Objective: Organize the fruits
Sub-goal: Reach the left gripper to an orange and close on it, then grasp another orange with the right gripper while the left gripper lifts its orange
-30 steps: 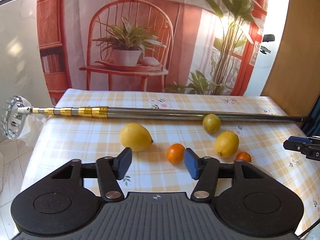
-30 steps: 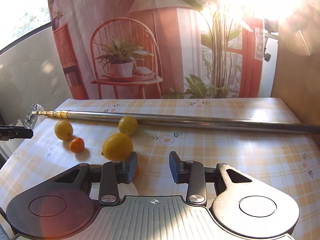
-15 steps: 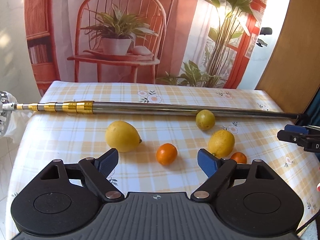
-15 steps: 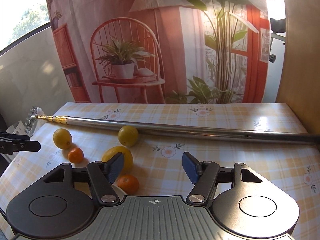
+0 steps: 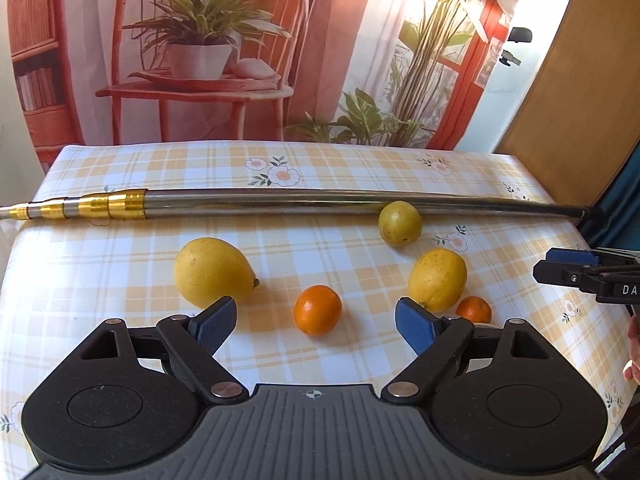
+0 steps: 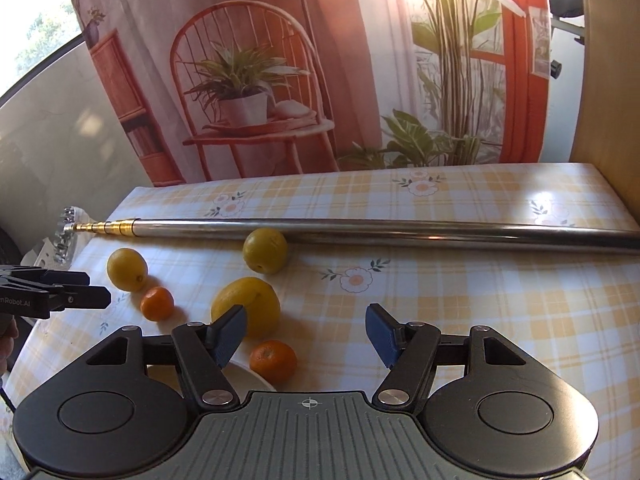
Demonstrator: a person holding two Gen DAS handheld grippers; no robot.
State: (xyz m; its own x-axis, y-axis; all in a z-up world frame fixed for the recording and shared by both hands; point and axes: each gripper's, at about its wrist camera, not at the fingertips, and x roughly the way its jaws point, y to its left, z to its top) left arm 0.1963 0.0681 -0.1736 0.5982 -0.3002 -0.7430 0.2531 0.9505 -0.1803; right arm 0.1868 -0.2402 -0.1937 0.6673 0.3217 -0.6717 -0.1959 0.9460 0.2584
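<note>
Five fruits lie on the checked tablecloth [image 5: 120,272]. My left gripper [image 5: 316,322] is open, with a small mandarin [image 5: 318,309] just ahead in line with its gap. A big lemon [image 5: 214,272] sits left of it. Further right are a second lemon [image 5: 437,279] and another mandarin [image 5: 473,309]. A round yellow-green fruit [image 5: 400,223] rests against the metal pole [image 5: 280,200]. My right gripper [image 6: 305,334] is open and empty. The nearer mandarin [image 6: 273,361] lies close by its left finger, with the lemon [image 6: 246,306] just behind.
The long telescopic pole [image 6: 400,230] crosses the whole table behind the fruit. A white dish rim [image 6: 244,374] shows under the right gripper's left finger. A printed backdrop [image 5: 200,60] hangs behind the table, and a wooden panel [image 6: 608,80] stands at its right.
Both grippers have opened wider. The left one has moved forward, closer to the mandarin. The right view now shows the near mandarin and the white rim.
</note>
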